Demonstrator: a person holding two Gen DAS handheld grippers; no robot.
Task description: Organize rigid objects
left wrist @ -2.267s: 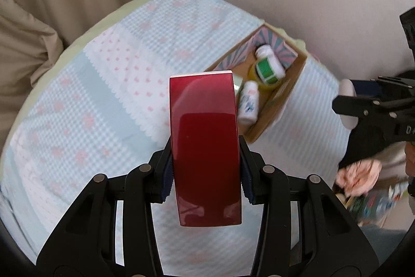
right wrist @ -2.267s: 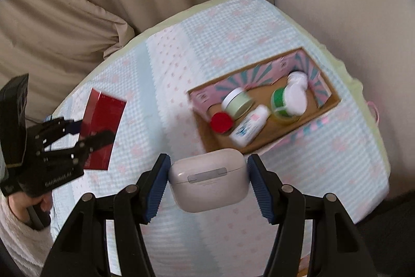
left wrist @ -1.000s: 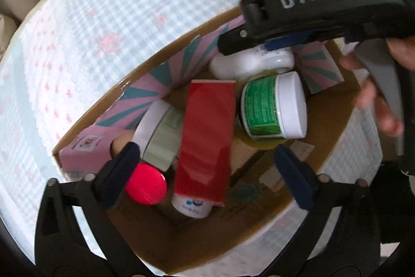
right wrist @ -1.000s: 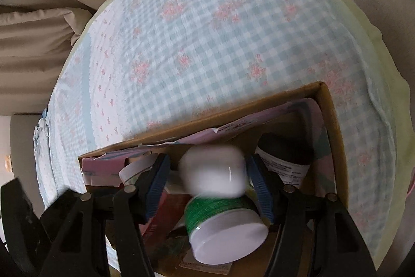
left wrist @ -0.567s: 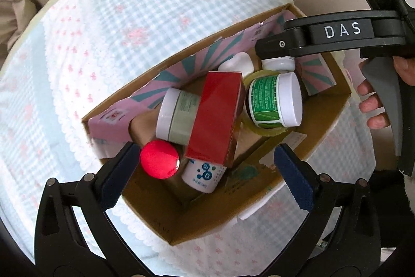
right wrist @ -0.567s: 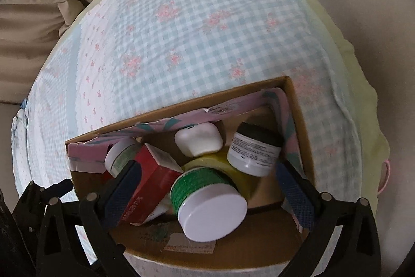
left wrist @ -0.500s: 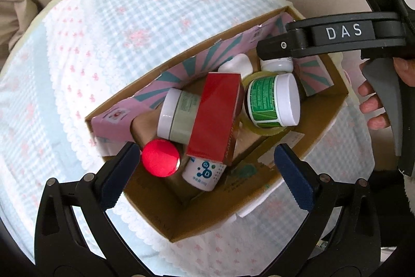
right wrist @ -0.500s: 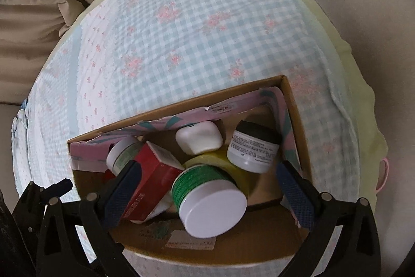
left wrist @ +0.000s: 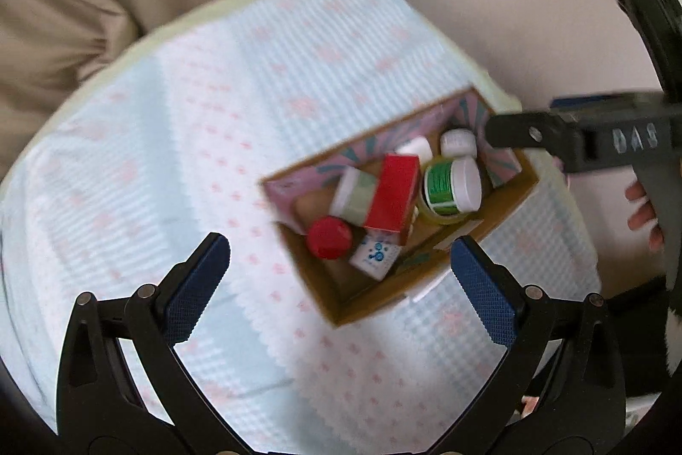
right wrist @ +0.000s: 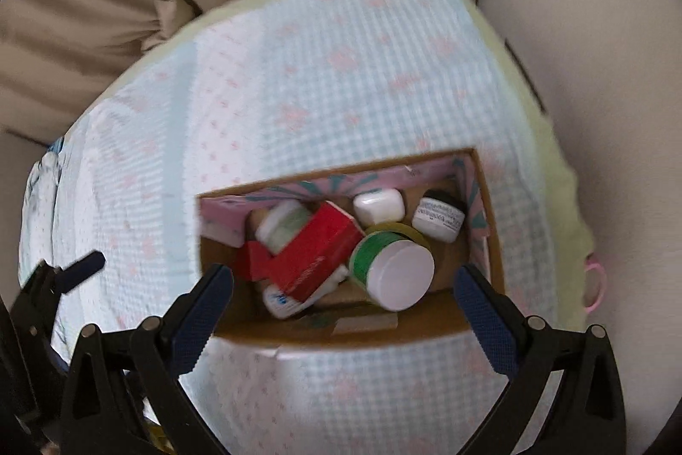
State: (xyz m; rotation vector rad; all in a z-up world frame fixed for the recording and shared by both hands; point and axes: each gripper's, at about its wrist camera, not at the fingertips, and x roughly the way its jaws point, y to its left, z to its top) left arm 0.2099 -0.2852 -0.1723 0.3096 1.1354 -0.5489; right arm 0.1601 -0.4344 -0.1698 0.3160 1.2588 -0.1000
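Both grippers empty, jaws spread wide, hovering over a box that's already pretty stuffed

Biggest first: cardboard box [right wrist: 490,241] sits at about 4 o'clock on the gingham tablecloth [right wrist: 341,71], close to that rim, so don't shove it that way; loads of bare cloth from 9 to 12 o'clock. Walls are thin card and probably flex, so I'd grab the items, not the box. Red carton [right wrist: 315,254] lies slanted on top of the pile at the box's 8 o'clock; light, stiff, glossy, likely slippery, so pinch its long flat sides. Green-label jar [right wrist: 392,267] lies on its side at the middle, bound to roll, so take it by the lid end. White earbud case [right wrist: 378,205] at 12 o'clock is smooth and rounded, a squeeze-out risk. Left gripper [left wrist: 341,267] and right gripper [right wrist: 343,293] hold nothing.
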